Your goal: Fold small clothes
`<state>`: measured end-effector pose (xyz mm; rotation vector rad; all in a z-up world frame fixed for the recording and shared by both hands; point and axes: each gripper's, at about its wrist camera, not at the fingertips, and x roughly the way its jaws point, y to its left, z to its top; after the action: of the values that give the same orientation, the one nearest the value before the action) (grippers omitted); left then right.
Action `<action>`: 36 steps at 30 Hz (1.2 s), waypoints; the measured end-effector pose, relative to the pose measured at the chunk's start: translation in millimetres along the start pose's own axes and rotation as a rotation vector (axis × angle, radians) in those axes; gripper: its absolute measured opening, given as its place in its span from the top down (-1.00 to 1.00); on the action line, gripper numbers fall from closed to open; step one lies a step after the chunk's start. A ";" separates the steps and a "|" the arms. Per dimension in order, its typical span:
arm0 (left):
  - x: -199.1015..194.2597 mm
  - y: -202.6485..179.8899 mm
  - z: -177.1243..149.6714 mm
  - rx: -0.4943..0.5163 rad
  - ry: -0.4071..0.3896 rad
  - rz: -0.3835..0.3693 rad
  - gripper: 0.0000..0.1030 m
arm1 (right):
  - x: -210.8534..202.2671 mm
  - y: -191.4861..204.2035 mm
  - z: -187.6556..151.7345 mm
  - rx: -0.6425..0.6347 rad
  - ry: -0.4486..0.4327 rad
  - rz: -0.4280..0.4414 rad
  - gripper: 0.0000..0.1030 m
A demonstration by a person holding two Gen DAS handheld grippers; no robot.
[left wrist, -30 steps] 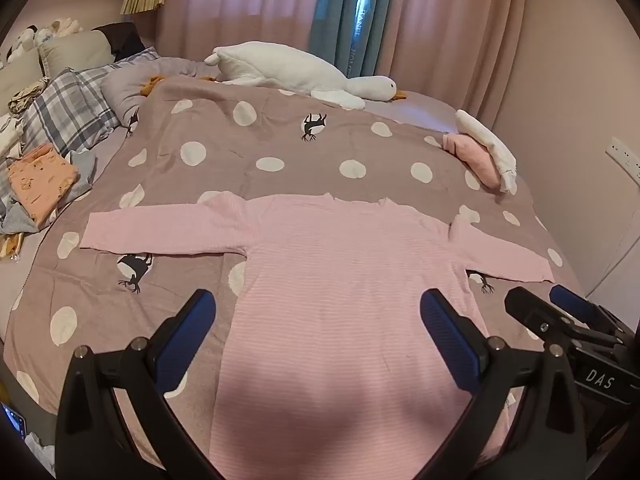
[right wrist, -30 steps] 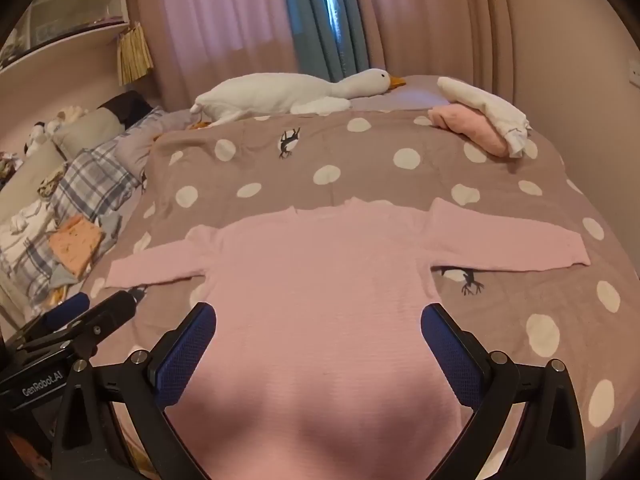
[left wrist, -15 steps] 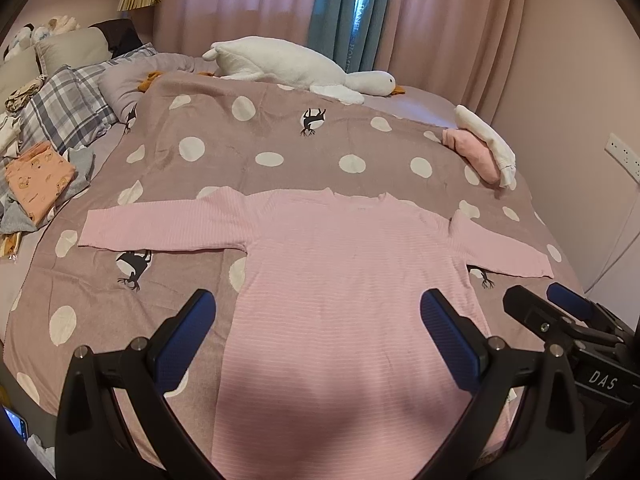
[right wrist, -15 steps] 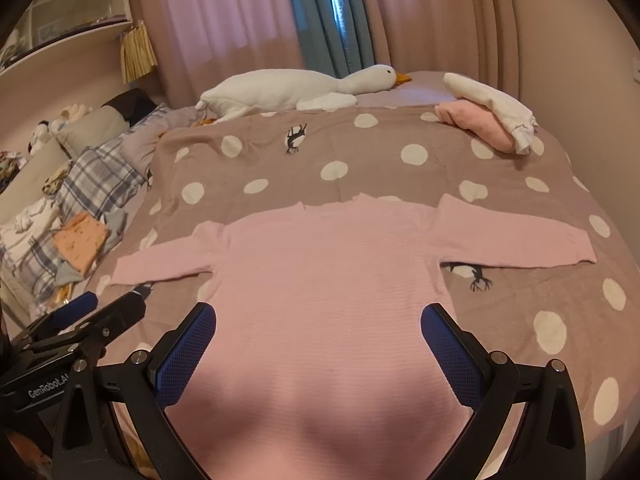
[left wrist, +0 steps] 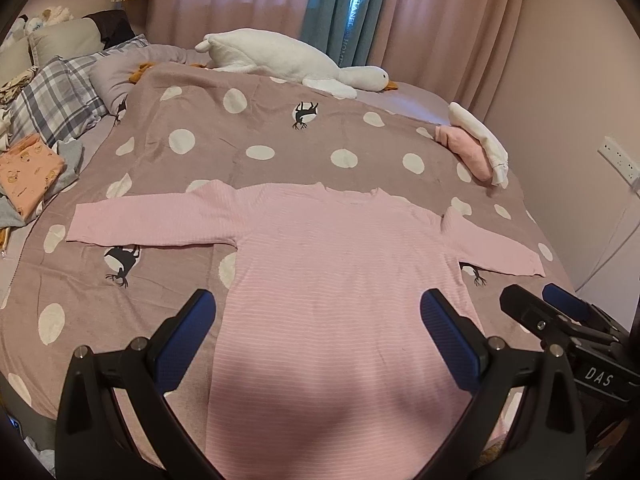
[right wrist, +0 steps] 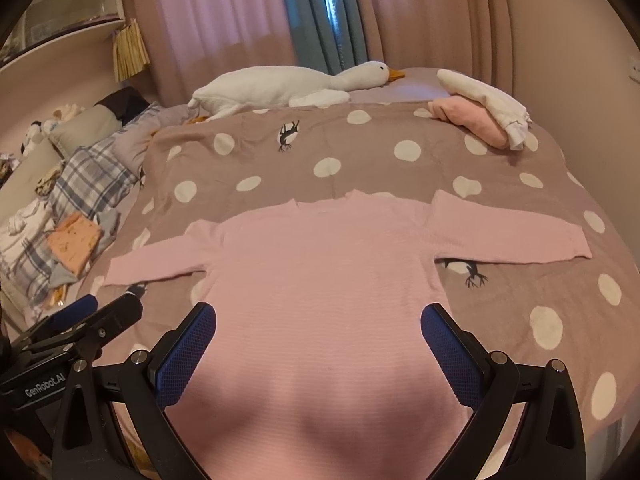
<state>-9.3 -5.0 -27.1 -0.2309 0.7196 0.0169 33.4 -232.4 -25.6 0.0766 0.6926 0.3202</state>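
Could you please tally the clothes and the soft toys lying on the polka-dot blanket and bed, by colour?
Pink clothes: 2, the spread pink shirt and a folded pink garment.
White clothes: 1, the folded white garment.
White toys: 1, the plush goose.
Total: 4.

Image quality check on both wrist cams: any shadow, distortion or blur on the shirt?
Left wrist: a soft dark shadow covers the pink long-sleeve shirt at its near hem; fisheye bows the polka-dot blanket and blacks out the corners. Right wrist: same shadow on the shirt's hem; the stripes look washed out, and both hand-held grippers stay sharp.
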 end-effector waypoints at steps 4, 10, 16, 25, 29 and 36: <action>-0.2 -0.8 0.1 0.002 0.002 0.001 -0.99 | -0.4 -1.8 0.6 0.016 -0.002 -0.001 -0.99; -0.4 -1.9 -0.5 0.005 0.000 0.002 -0.99 | -1.4 -1.4 -0.1 0.007 0.002 -0.020 -0.99; -0.4 -3.4 -1.3 -0.001 0.000 0.005 -0.99 | -2.6 -3.7 -0.1 0.028 -0.004 -0.005 -0.99; -1.7 -1.4 -0.4 -0.001 0.004 0.001 -0.99 | -1.7 -5.2 0.7 0.032 0.007 -0.014 -0.99; -1.6 -0.5 -1.1 0.001 0.007 0.002 -0.99 | -2.1 -5.0 1.0 0.030 -0.001 -0.013 -0.99; 0.8 1.1 -0.8 0.000 0.014 -0.007 -0.98 | 0.3 -6.7 1.9 0.032 0.021 -0.025 -0.90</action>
<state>-9.4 -4.1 -28.4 -0.2336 0.7328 0.0087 36.6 -238.6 -25.5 0.0954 0.7191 0.2864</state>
